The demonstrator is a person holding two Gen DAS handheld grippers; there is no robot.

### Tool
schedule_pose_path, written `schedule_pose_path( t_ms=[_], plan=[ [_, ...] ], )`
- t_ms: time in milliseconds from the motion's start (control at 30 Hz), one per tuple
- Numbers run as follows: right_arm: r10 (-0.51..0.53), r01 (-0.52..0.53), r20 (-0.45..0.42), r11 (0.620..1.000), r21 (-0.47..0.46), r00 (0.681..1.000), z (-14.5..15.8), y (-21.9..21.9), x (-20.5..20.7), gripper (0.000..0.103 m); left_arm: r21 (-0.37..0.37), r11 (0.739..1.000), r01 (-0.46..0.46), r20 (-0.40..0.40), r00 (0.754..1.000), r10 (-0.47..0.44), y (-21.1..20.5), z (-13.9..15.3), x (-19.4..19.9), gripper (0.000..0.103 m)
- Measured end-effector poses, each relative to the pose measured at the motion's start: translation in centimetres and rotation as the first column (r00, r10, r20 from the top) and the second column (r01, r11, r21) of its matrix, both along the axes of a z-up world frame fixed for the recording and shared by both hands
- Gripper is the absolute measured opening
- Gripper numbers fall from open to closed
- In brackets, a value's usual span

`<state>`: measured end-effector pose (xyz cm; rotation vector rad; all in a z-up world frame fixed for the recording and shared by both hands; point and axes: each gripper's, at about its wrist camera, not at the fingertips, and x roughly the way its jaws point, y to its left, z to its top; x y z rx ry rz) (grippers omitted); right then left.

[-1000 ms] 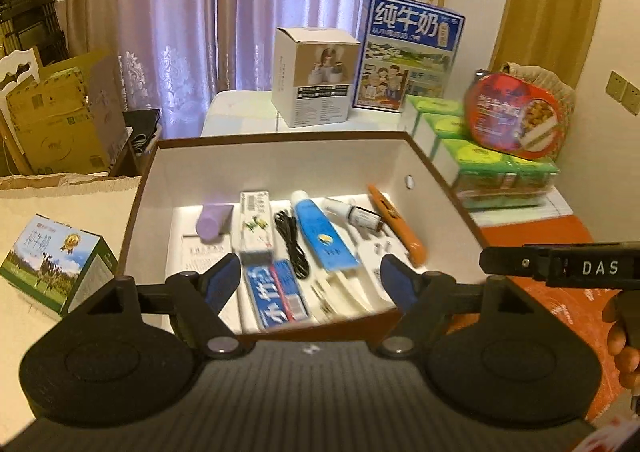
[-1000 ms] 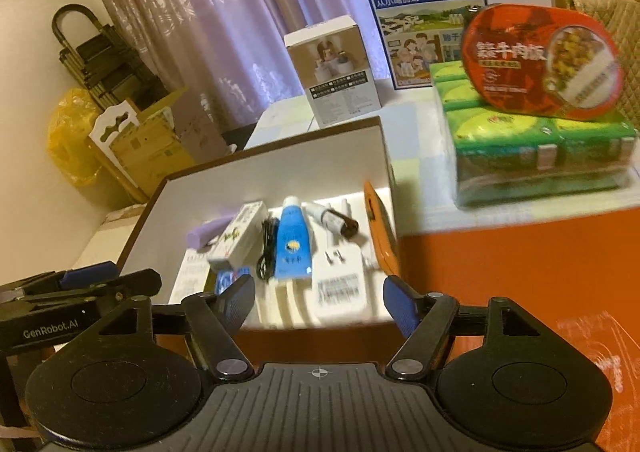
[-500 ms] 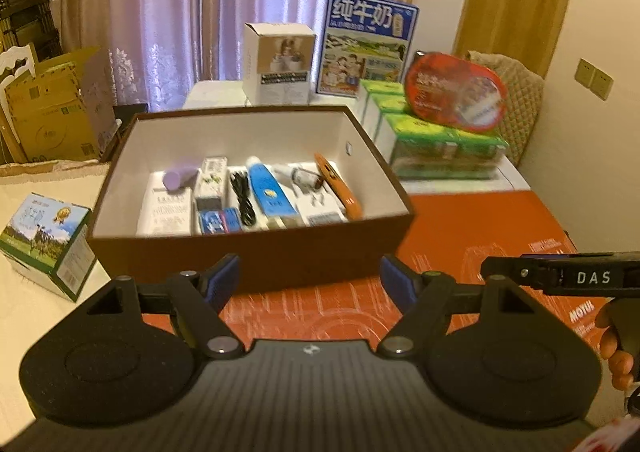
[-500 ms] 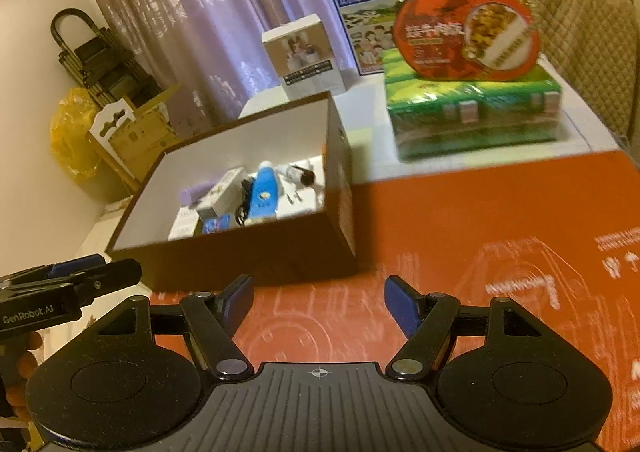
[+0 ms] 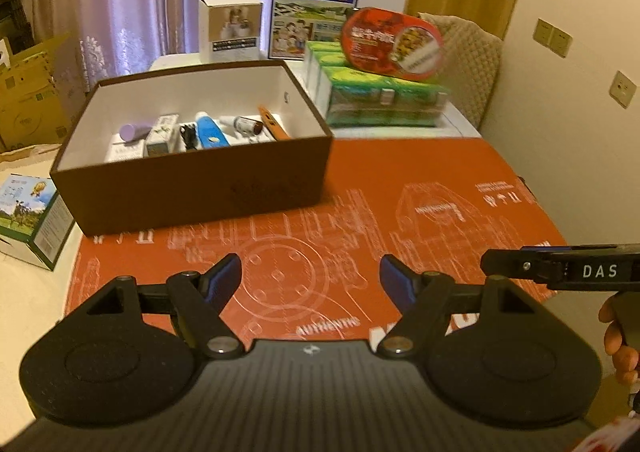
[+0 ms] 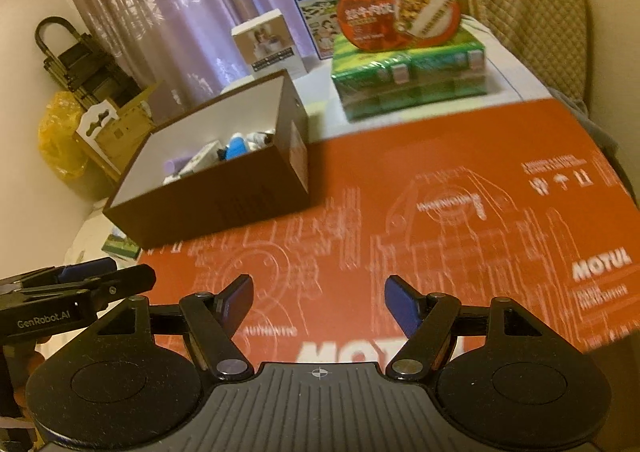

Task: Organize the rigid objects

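Observation:
A brown box with a white inside stands at the back left of the orange mat; it also shows in the right wrist view. Inside lie a purple cylinder, a blue tube, a small white carton, a black cable, an orange cutter and other small items. My left gripper is open and empty, low over the mat, well in front of the box. My right gripper is open and empty beside it, to the right.
Green drink packs with a red food tray on top stand behind the mat. A white box and a blue milk carton stand further back. A small milk box sits left of the mat. Cardboard boxes are far left.
Both grippers have pulled back and away from the box, which now looks smaller and farther. Both stay open and empty. The items in the box have not moved.

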<state>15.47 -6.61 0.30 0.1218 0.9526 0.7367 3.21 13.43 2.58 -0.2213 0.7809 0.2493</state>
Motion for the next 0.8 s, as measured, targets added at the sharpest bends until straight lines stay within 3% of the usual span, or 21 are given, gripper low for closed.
schedule_pose_path(
  t_ms=[800],
  plan=[
    [-0.031, 0.032, 0.011, 0.995, -0.09, 0.999, -0.1, -6.7, -6.9, 0.07, -0.001, 0.997, 0.081, -0.026, 0.996, -0.081, -8.3, -0.7, -4.2, 0.073]
  ],
)
